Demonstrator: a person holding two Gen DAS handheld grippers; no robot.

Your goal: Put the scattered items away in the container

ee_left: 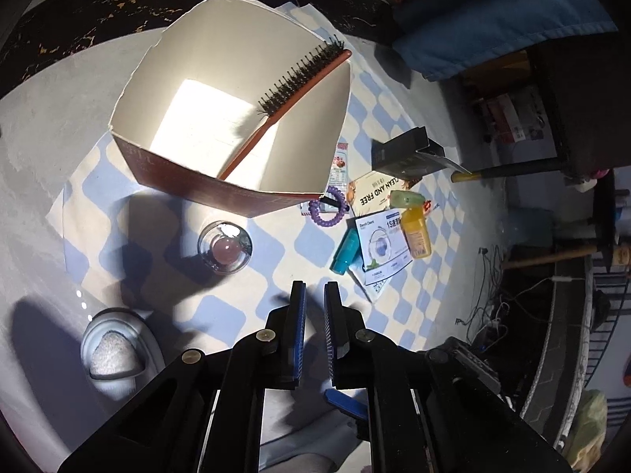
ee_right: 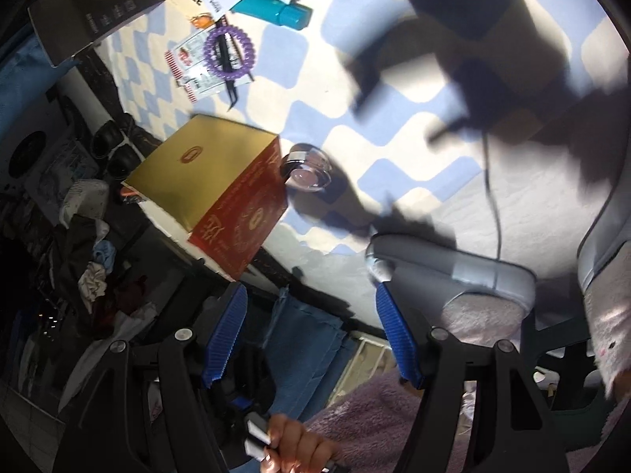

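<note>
Brush in the box, the rest of the clutter still out on the checked cloth.

The left wrist view alone looks into the open box [ee_left: 232,118]: a red-handled hairbrush [ee_left: 292,94] leans across its inside, toward two o'clock. At the box's five o'clock lie a purple coil hair tie [ee_left: 329,207], a teal tube [ee_left: 347,252], a white sachet [ee_left: 384,242], an orange bottle [ee_left: 416,232] and a black carton [ee_left: 402,153]; a glass jar [ee_left: 224,246] sits at six o'clock. The left gripper [ee_left: 314,295] is narrowed almost shut, holding nothing. The right wrist view alone shows the box's gold and red outer walls, a hand [ee_right: 294,449] at six o'clock, and the right gripper [ee_right: 311,307] spread wide, empty. Blue-and-cream checked cloth [ee_left: 276,252] covers a pale floor, with grey slippers [ee_right: 453,272] nearby.
</note>
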